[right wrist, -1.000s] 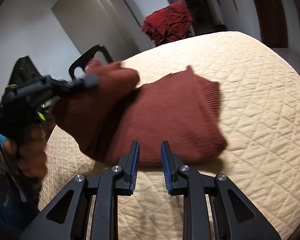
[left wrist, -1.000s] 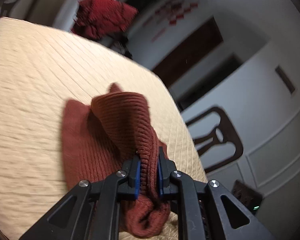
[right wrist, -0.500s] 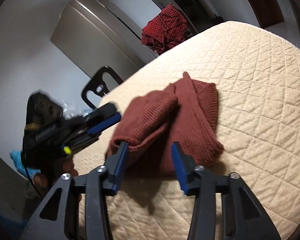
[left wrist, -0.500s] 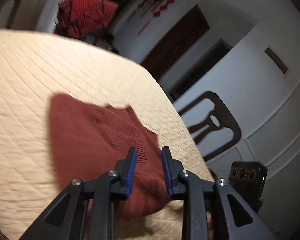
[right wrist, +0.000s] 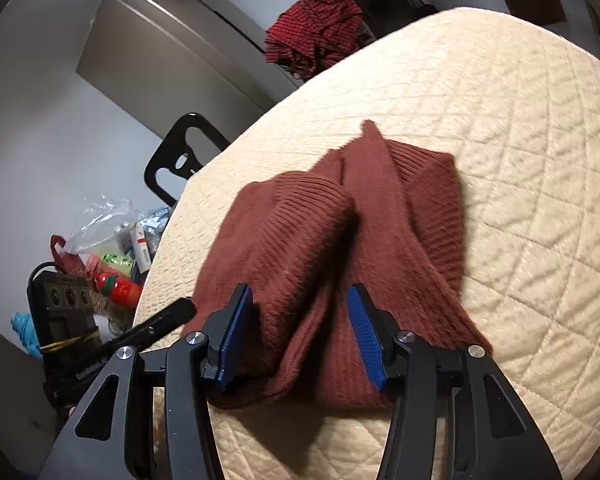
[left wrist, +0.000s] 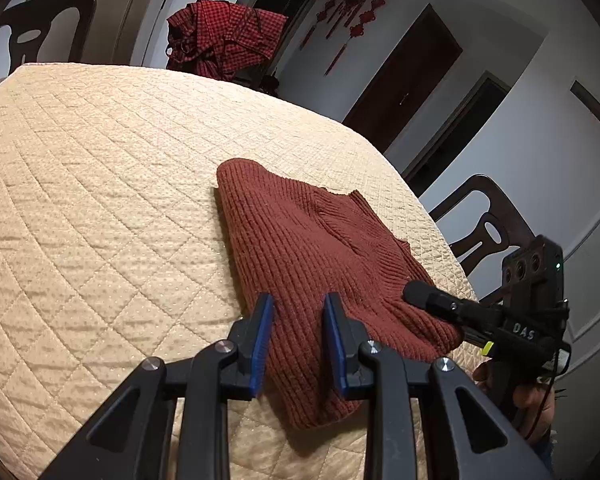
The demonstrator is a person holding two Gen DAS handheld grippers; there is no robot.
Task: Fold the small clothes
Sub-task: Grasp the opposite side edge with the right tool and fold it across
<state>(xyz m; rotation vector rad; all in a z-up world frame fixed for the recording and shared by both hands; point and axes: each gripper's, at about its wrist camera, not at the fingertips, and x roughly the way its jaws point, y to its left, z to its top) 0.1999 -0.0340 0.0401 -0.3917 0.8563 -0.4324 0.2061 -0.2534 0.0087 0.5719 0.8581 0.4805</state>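
Observation:
A rust-red ribbed knit garment (left wrist: 316, 248) lies folded on the cream quilted table (left wrist: 100, 200). My left gripper (left wrist: 298, 308) is open and empty, its blue pads just above the garment's near edge. In the right wrist view the garment (right wrist: 340, 248) lies bunched, one fold laid over the other. My right gripper (right wrist: 300, 312) is open wide, its jaws either side of the near folds without clamping them. The right gripper also shows in the left wrist view (left wrist: 416, 292) at the garment's right edge, and the left one in the right wrist view (right wrist: 180, 308).
A red checked cloth (left wrist: 224, 40) hangs beyond the far table edge. Dark wooden chairs (left wrist: 488, 220) stand at the table's sides. A pile of bags and bottles (right wrist: 112, 256) sits off the table's left edge. The quilted surface (right wrist: 520, 160) stretches away past the garment.
My left gripper let go of the raised fold, and the garment dropped flat onto the table. My right gripper opened wider and moved in over the near folds.

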